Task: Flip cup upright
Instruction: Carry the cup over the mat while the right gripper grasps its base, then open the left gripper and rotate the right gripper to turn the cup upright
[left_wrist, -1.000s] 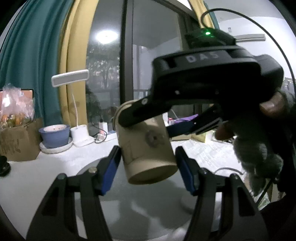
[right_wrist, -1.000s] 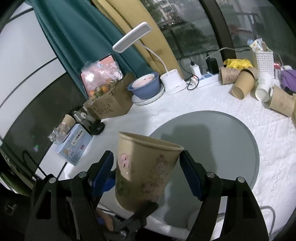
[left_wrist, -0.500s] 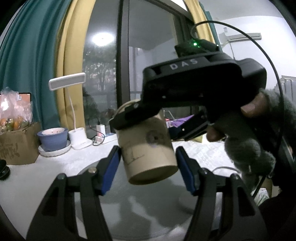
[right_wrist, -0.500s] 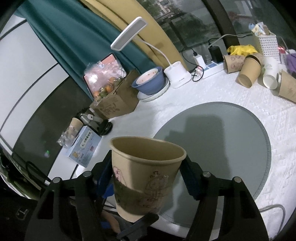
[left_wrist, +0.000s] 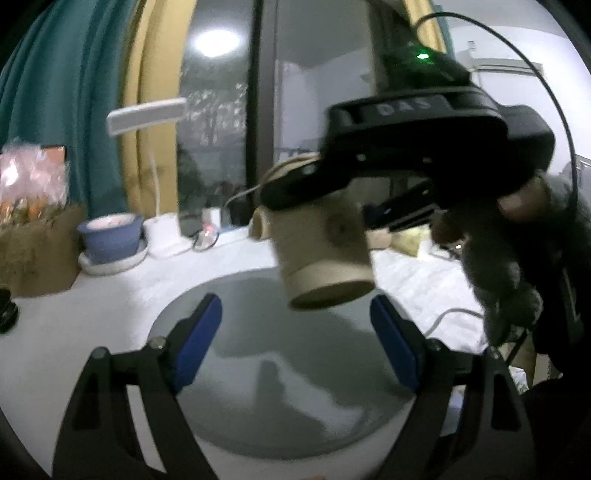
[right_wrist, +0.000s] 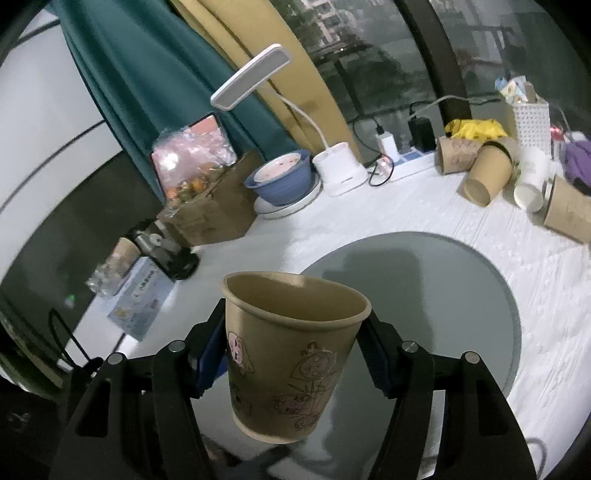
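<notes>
A tan paper cup with cartoon drawings (right_wrist: 291, 354) is held upright, mouth up, between the blue pads of my right gripper (right_wrist: 291, 354), in the air over the grey round mat (right_wrist: 461, 295). In the left wrist view the same cup (left_wrist: 325, 251) hangs from the right gripper's black body (left_wrist: 424, 147), its base towards me. My left gripper (left_wrist: 295, 343) is open and empty, below and in front of the cup, not touching it.
Several paper cups (right_wrist: 487, 177) lie at the table's far right. A blue bowl on a plate (right_wrist: 280, 181), a white desk lamp (right_wrist: 340, 173), a power strip and a cardboard box (right_wrist: 210, 214) stand at the back. A small blue box (right_wrist: 140, 299) is on the left.
My left gripper has let go of the cup, opened wide and drawn back. The right gripper has closed on the cup and holds it upright.
</notes>
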